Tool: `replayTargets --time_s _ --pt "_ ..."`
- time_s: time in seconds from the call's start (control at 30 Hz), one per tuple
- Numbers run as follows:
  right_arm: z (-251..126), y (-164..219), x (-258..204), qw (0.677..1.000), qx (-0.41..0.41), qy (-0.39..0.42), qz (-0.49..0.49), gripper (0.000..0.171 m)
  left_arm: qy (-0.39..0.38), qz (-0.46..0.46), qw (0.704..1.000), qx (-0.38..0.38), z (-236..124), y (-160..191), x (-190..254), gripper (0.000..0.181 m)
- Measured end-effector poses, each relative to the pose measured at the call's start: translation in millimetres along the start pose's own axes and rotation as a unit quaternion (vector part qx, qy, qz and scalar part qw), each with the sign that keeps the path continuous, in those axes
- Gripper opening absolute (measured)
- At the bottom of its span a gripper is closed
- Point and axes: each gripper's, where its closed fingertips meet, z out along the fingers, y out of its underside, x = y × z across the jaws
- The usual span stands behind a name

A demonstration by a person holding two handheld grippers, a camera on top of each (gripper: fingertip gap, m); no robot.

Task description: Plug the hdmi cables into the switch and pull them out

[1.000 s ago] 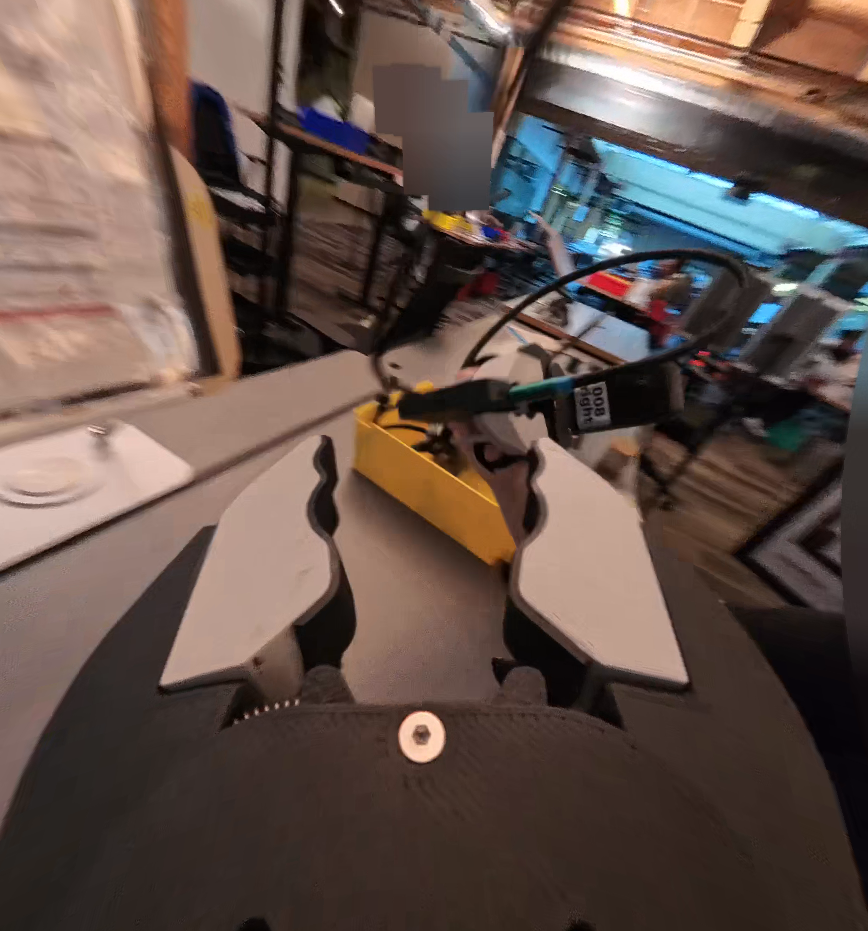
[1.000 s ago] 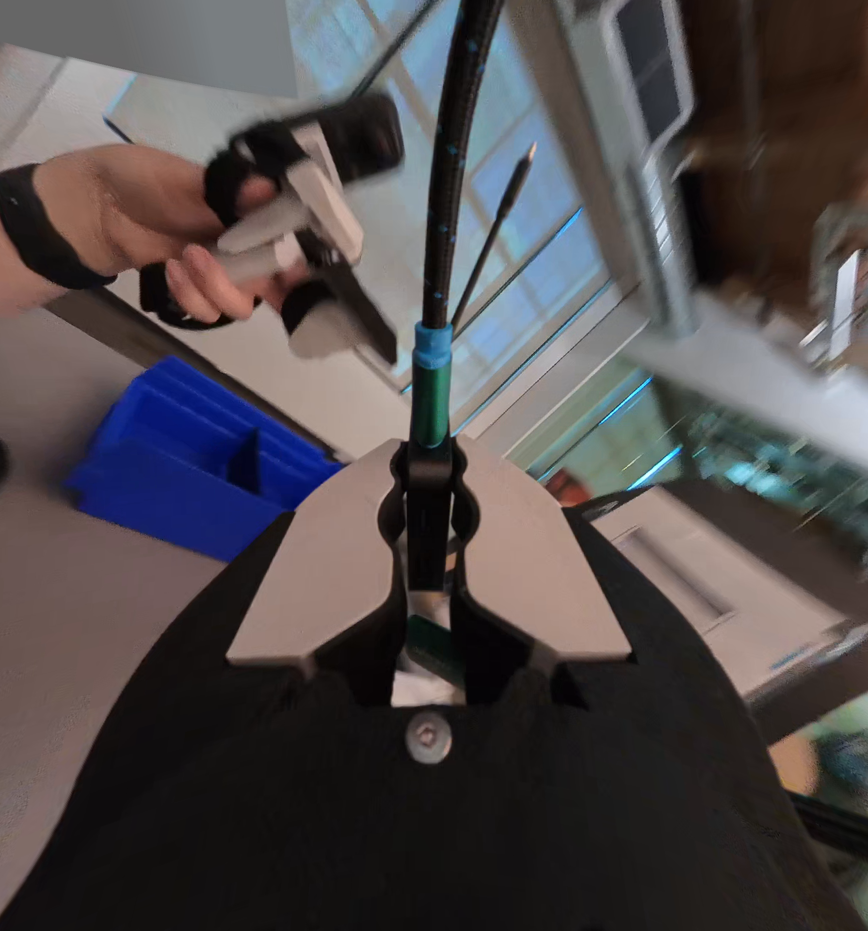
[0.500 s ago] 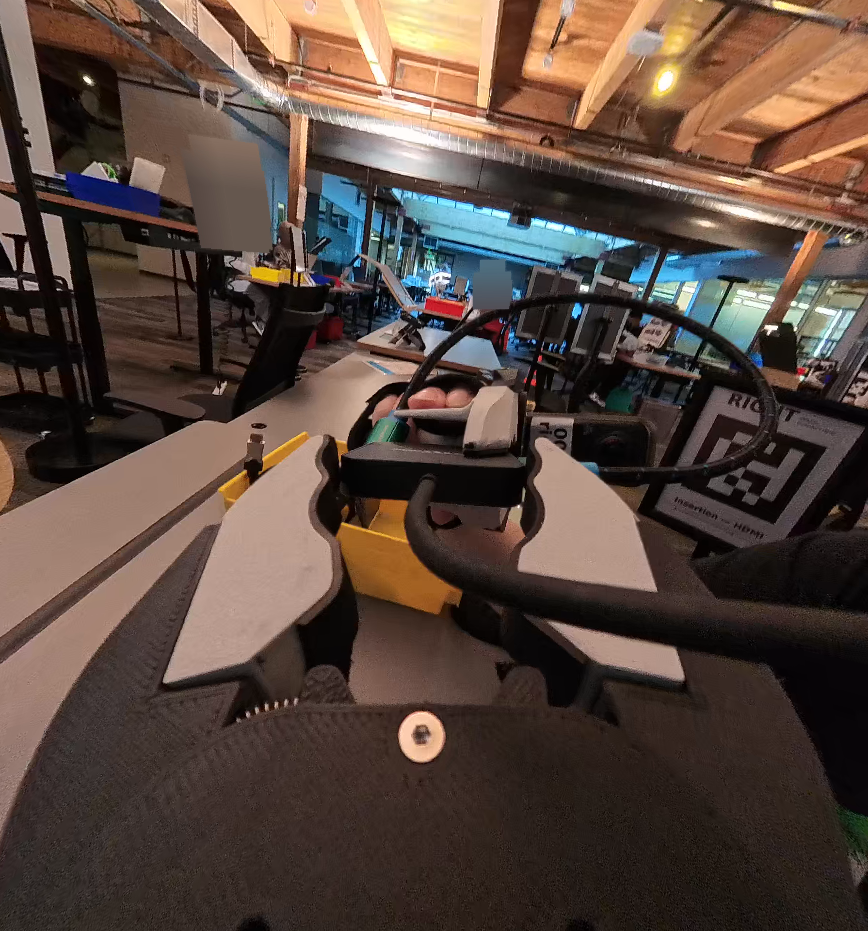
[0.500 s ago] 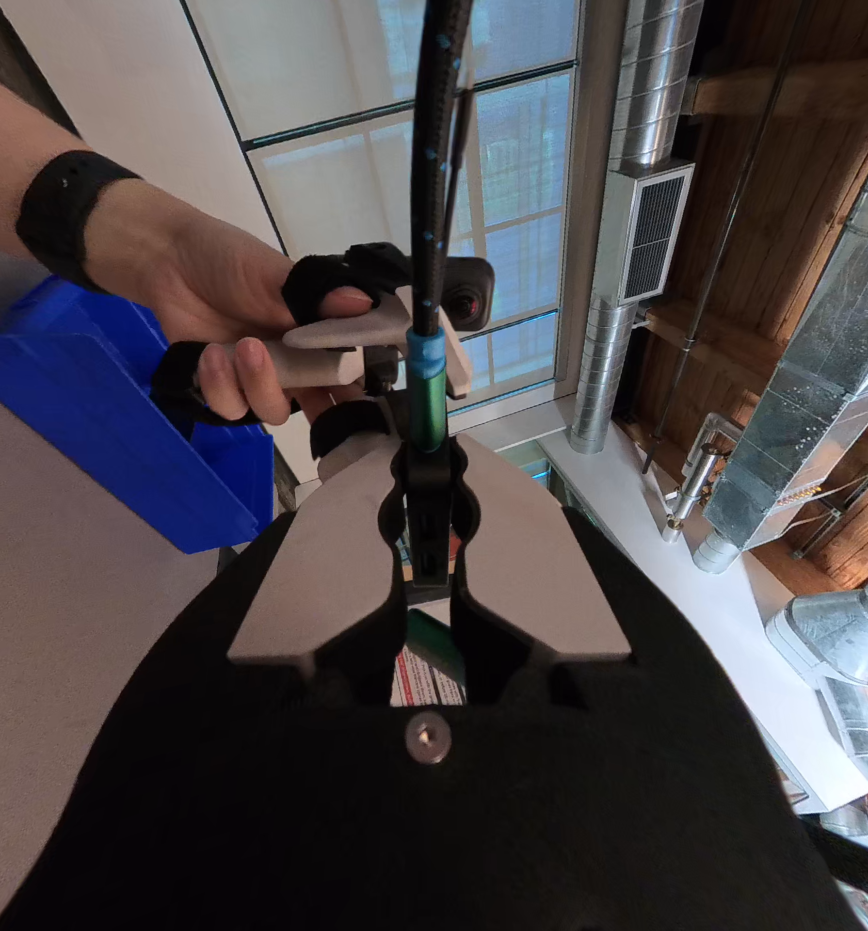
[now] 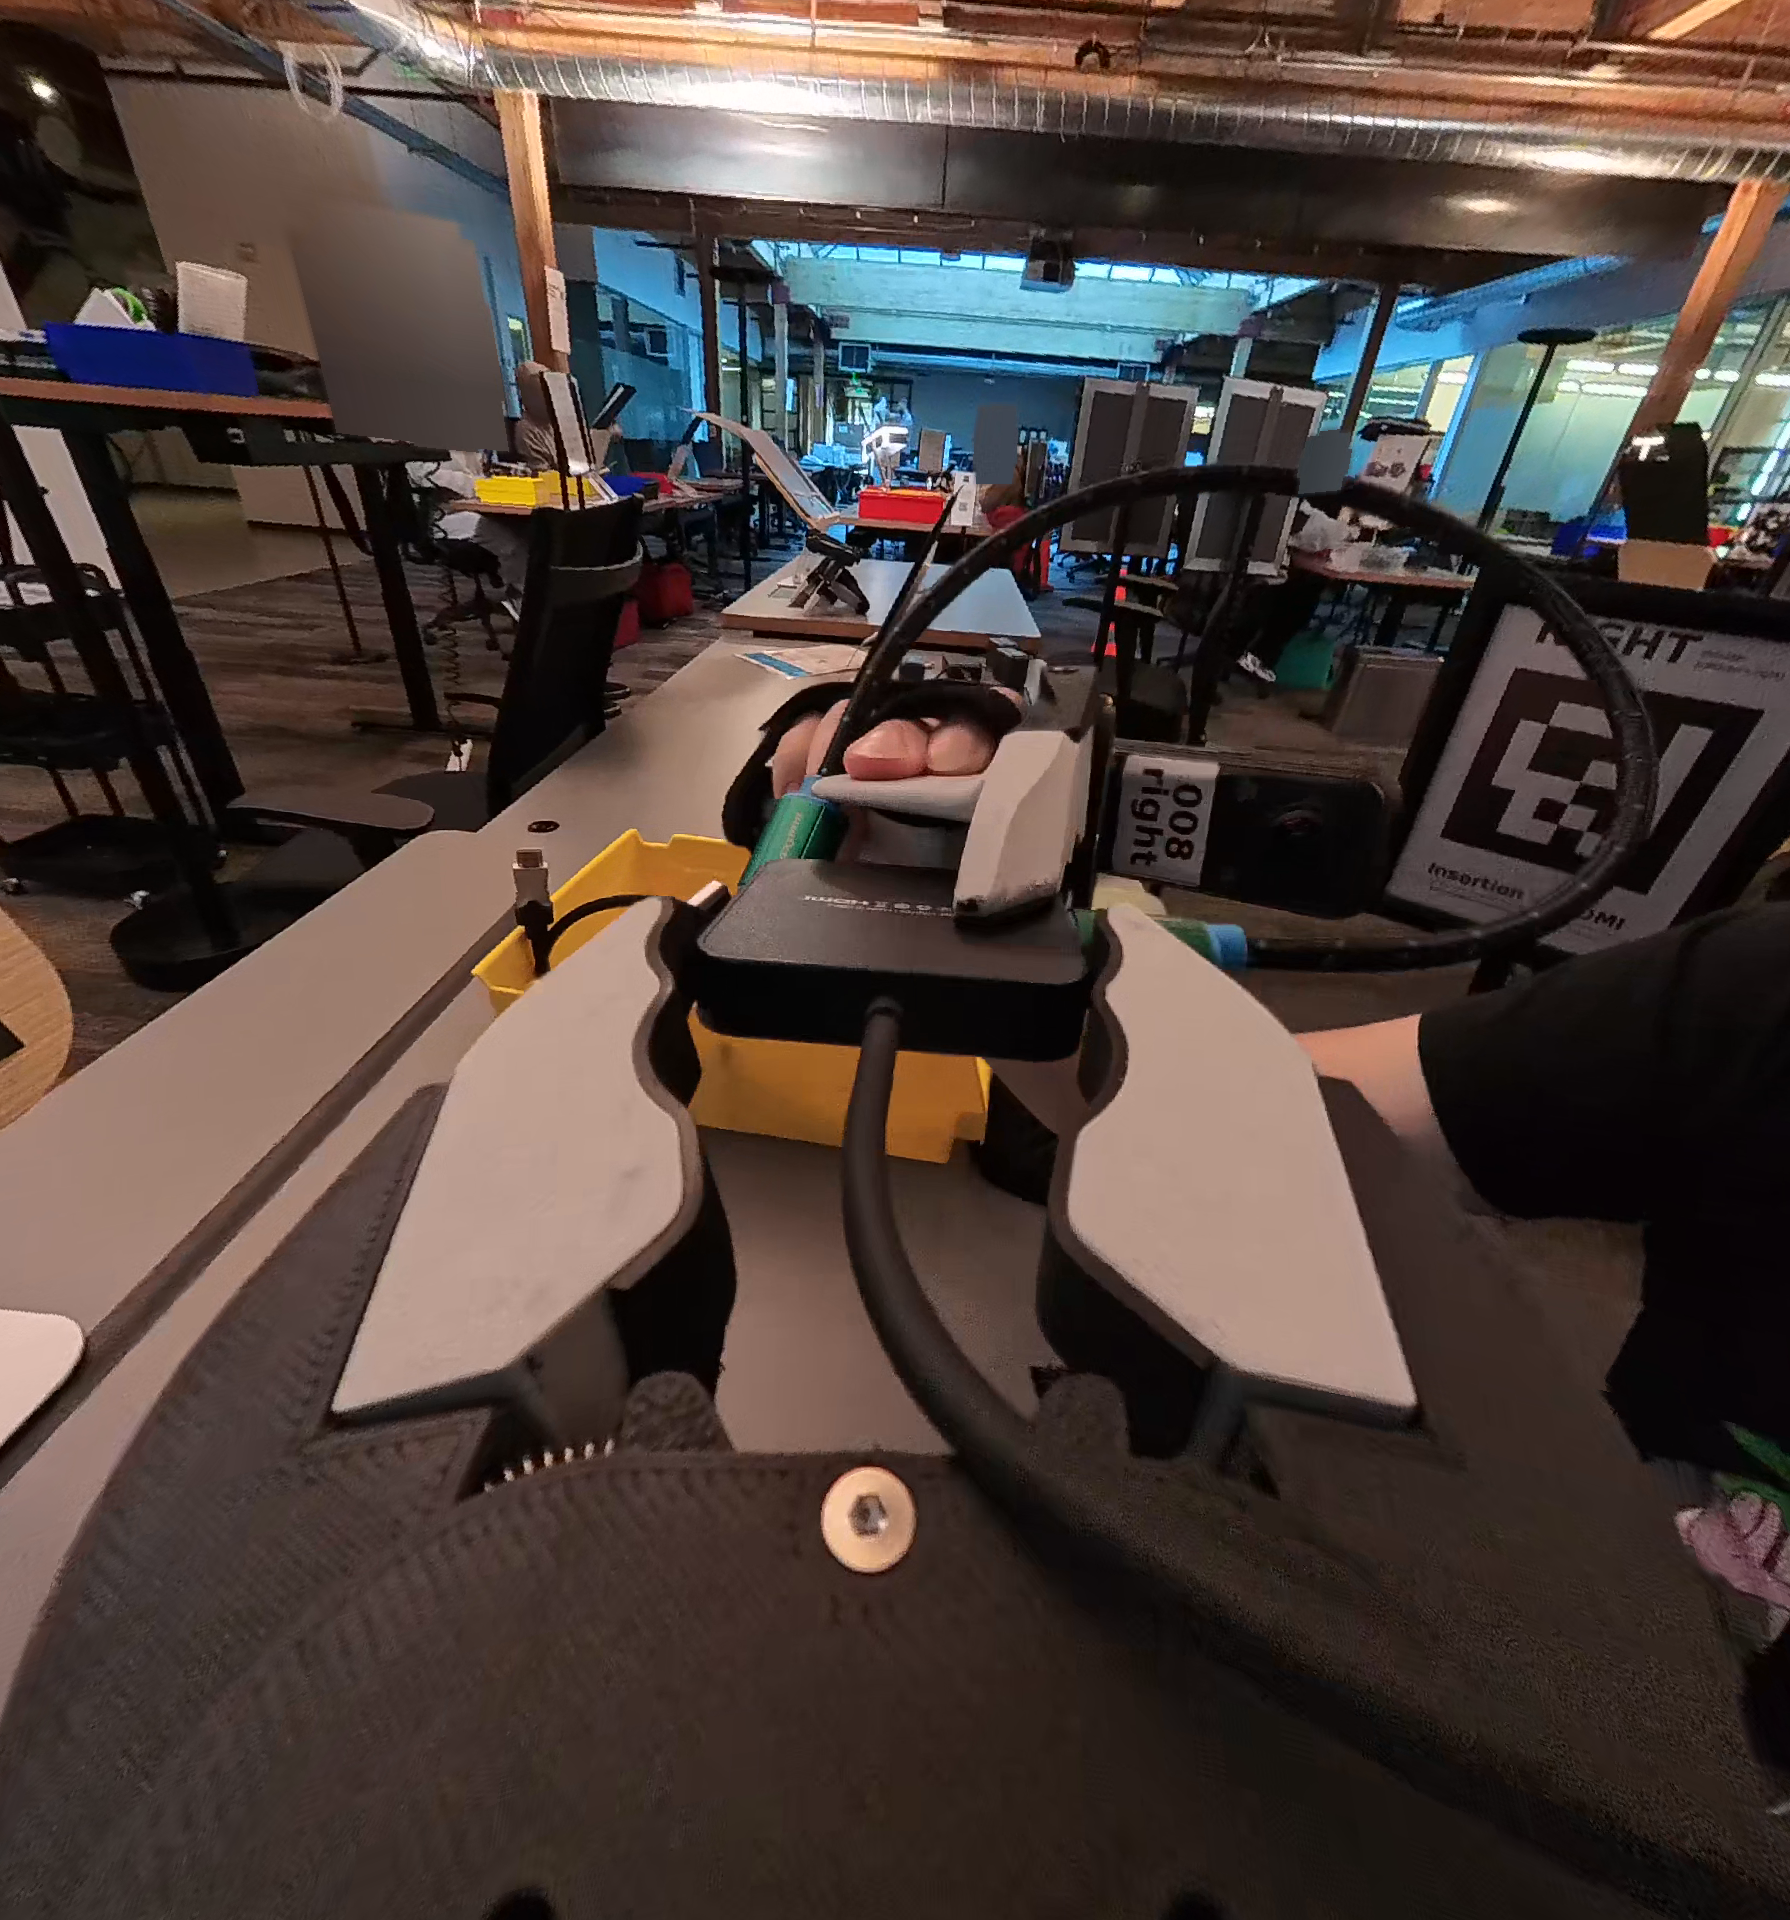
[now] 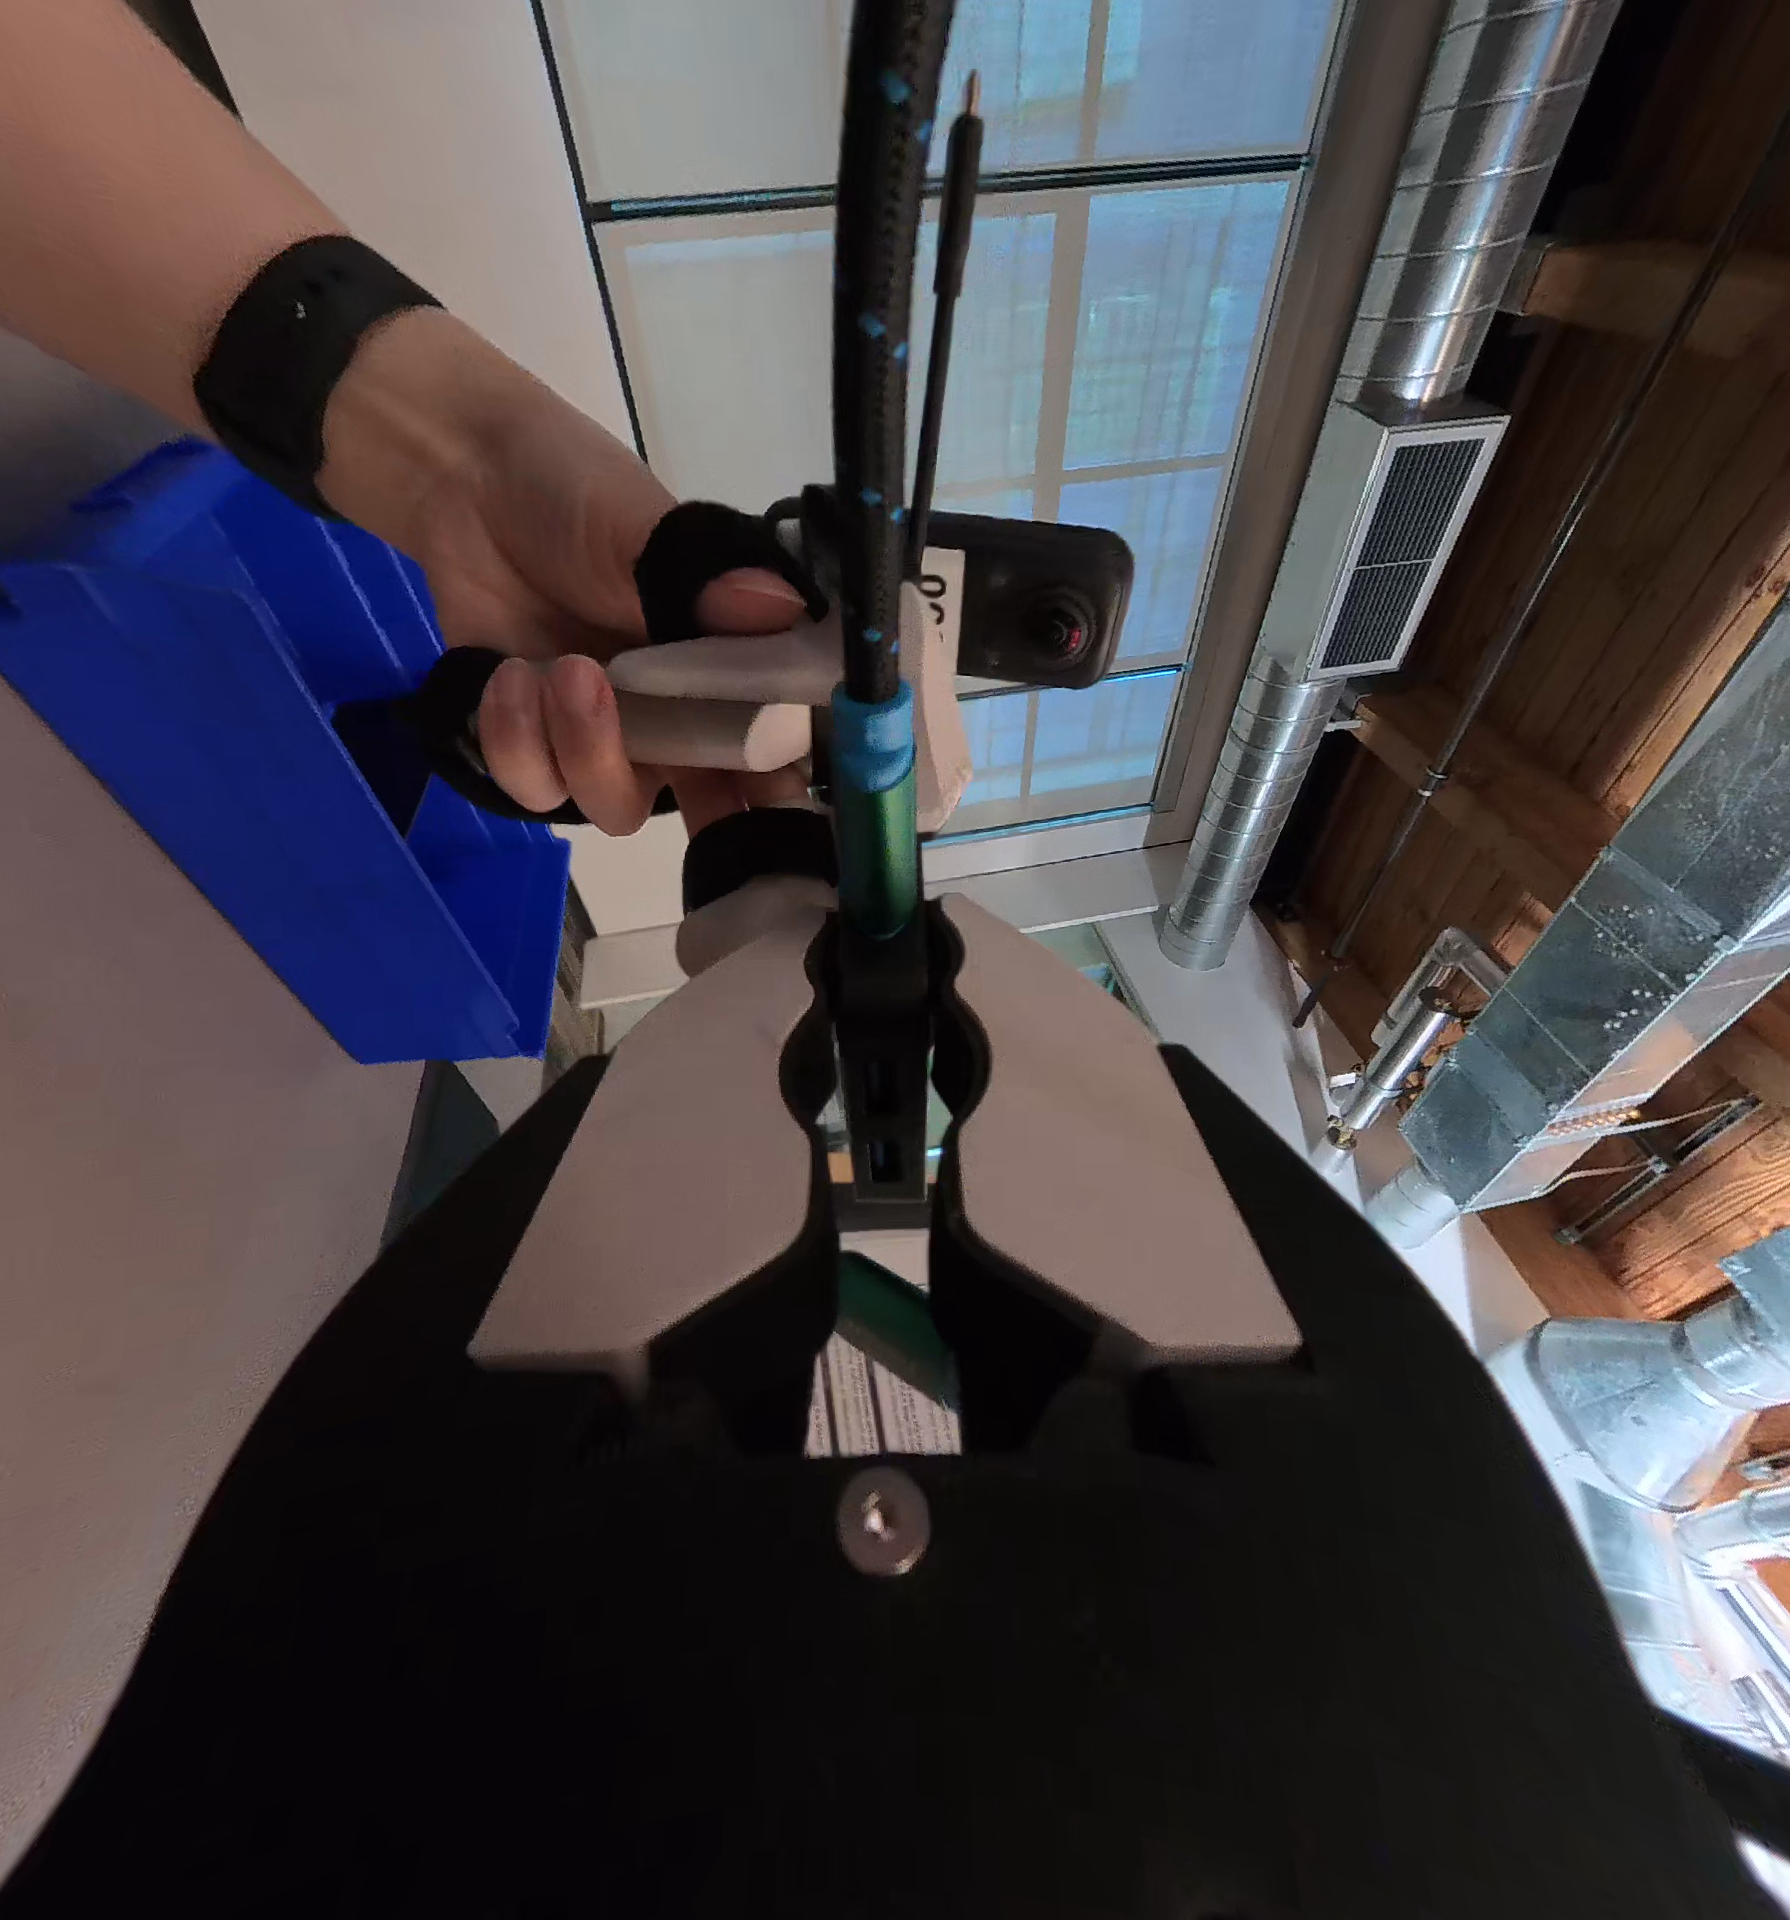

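The left tongs (image 5: 880, 1023), spread wide, bracket a flat black rectangular HDMI switch (image 5: 886, 961) above a yellow plastic bin (image 5: 829, 1091) on the grey counter (image 5: 247, 1049). The right tongs (image 6: 886, 997) pinch the switch's edge, where a braided black HDMI cable with a green metal plug (image 6: 875, 831) sits.

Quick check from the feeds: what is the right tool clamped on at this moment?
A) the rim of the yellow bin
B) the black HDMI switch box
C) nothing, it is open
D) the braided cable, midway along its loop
B: in the right wrist view the right tool has its fingers closed on the black HDMI switch box, with the green HDMI plug sticking out beyond the tips.
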Motion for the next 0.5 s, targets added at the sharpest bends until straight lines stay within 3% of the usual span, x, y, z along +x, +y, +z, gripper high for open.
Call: replayTargets --time_s 0.5 --pt "-0.6 -12.4 0.4 1.000 0.001 -0.018 -0.020 0.015 0.015 0.094 0.995 -0.023 -6.4 3.6 13.5 0.071"
